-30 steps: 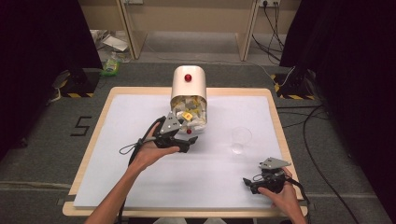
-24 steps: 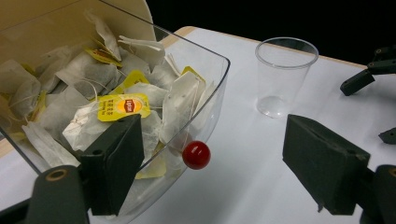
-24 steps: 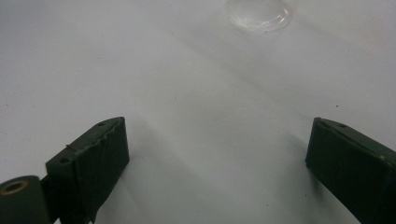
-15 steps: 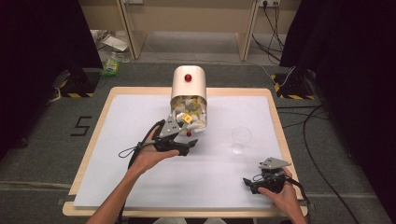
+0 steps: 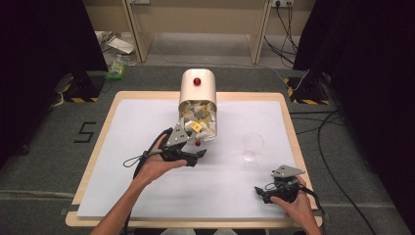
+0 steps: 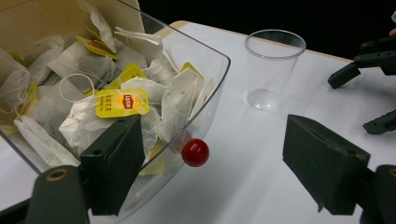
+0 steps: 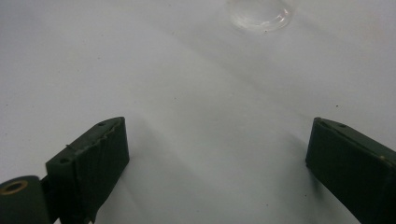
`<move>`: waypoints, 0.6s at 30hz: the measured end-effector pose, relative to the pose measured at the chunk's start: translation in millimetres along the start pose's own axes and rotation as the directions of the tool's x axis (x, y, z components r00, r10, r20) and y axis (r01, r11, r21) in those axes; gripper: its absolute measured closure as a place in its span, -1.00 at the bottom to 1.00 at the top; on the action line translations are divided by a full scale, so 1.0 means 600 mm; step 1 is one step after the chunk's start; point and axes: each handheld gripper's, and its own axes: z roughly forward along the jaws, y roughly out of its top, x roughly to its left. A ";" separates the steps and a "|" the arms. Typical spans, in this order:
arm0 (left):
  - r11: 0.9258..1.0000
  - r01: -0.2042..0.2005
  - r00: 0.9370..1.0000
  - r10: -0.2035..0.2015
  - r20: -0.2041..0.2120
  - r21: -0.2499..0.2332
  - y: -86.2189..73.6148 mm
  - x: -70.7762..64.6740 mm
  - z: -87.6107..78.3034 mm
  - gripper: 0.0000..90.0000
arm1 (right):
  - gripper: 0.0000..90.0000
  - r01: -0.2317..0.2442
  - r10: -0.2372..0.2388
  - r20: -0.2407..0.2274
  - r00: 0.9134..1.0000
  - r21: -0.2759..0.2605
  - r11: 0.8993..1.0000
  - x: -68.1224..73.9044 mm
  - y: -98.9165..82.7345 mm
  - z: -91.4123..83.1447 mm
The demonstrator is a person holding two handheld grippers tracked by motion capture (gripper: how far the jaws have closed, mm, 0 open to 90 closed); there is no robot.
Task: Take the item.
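Left gripper (image 6: 210,172) crept nearer tea-bag dispenser (image 5: 197,105) w/ jaws spread wide, could've knocked its red knob (image 6: 195,152) & spilled bags.

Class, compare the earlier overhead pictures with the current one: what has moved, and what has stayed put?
The left claw has edged slightly nearer the tea bag dispenser's clear flap, open, gripping nothing. The right claw, the plastic cup and the dispenser stayed put.
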 end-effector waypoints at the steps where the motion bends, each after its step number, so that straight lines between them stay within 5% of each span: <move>1: 1.000 0.002 1.000 -0.002 0.001 0.000 0.000 0.000 0.000 -0.55 | -0.85 0.000 0.000 0.000 1.000 0.000 1.000 0.000 0.000 0.000; 18: 1.000 0.024 1.000 -0.024 0.001 -0.012 0.002 0.006 -0.001 -0.56 | -0.85 -0.001 0.001 0.000 1.000 0.000 1.000 0.000 0.000 0.000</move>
